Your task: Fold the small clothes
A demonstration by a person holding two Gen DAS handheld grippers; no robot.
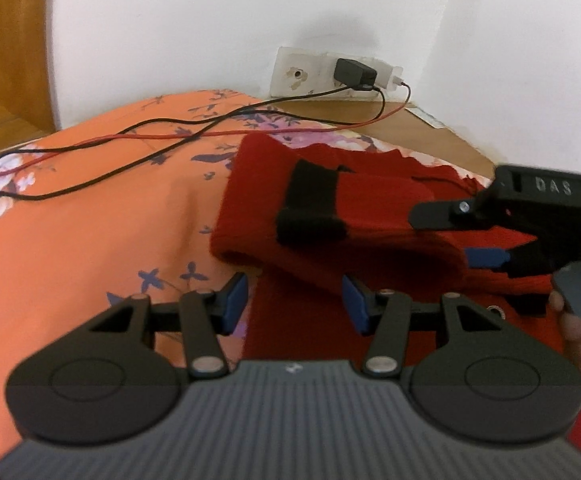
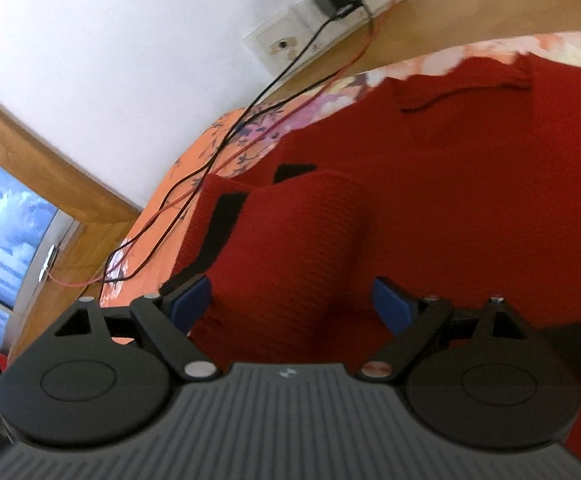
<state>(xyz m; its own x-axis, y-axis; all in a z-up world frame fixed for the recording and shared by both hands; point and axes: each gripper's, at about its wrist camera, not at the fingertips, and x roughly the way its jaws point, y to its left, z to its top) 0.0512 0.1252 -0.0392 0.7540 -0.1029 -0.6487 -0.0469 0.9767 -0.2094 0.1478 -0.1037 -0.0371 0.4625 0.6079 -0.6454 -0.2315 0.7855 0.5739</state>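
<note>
**Red sweater lay folded ahead of both hand-held grippers, nearer the right**

The bed [image 1: 70, 240], covered in an orange flowered sheet, carried the red sweater [image 1: 330, 200] on its right part, toward the far corner by the wall socket [image 1: 298, 76]. A black cable [image 1: 130, 128] and a red cable [image 1: 218, 134] trailed across the sheet to the left of the garment, well apart from it.

The sweater's sleeve [image 1: 370, 220], with a black band [image 1: 310, 204], lay folded across the body, its long axis running from far left to near right in the left wrist view. The right hand-held gripper [image 2: 292, 304] was the nearer one: it hung directly over a raised fold of red knit, jaws wide apart, nothing between the pads. The left hand-held gripper [image 1: 294, 304] sat at the sweater's near left edge, jaws partly apart and holding nothing, the folded edge just beyond its fingertips.

The sweater's near and right parts were cut off behind both tools. Motion blur softened the knit, so whether the right pads touched the fabric was probably not to be settled. A person's fingers [image 1: 578, 332] showed at the right edge, gripping the other tool's handle.
</note>
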